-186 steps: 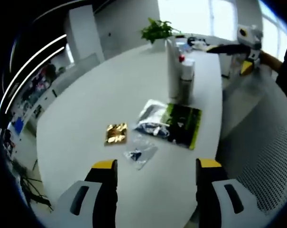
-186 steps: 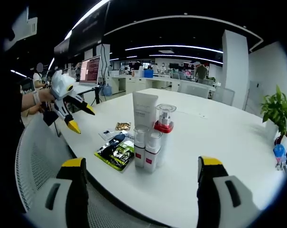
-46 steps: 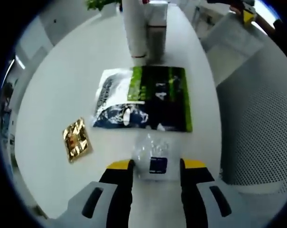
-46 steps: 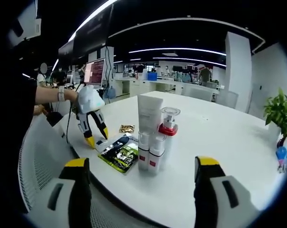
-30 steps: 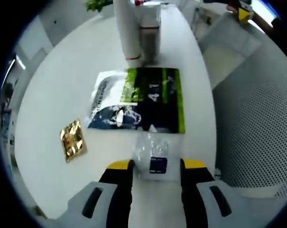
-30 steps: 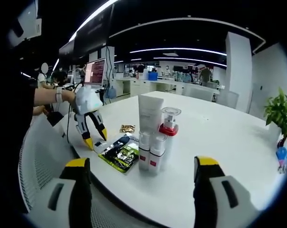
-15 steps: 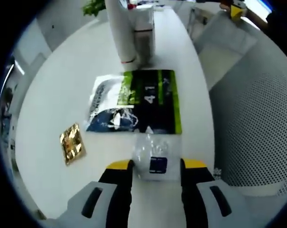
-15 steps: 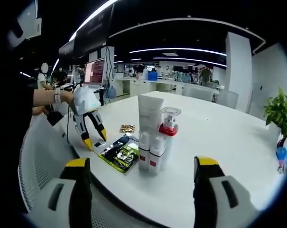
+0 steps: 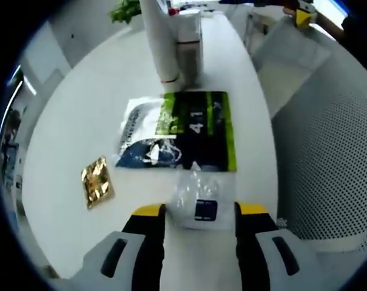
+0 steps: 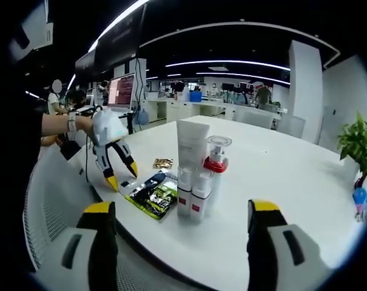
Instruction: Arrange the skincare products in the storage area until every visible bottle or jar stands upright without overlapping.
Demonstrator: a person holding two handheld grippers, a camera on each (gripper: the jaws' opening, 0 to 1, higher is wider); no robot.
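Straddling clear sachet (image 9: 195,207) w/ left tongs (image 9: 196,213), flat, blue label

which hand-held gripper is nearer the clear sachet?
Left. The left hand-held gripper has its jaws either side of the clear sachet at the table's near edge. The right hand-held gripper hangs open off the table, beyond the bottles.
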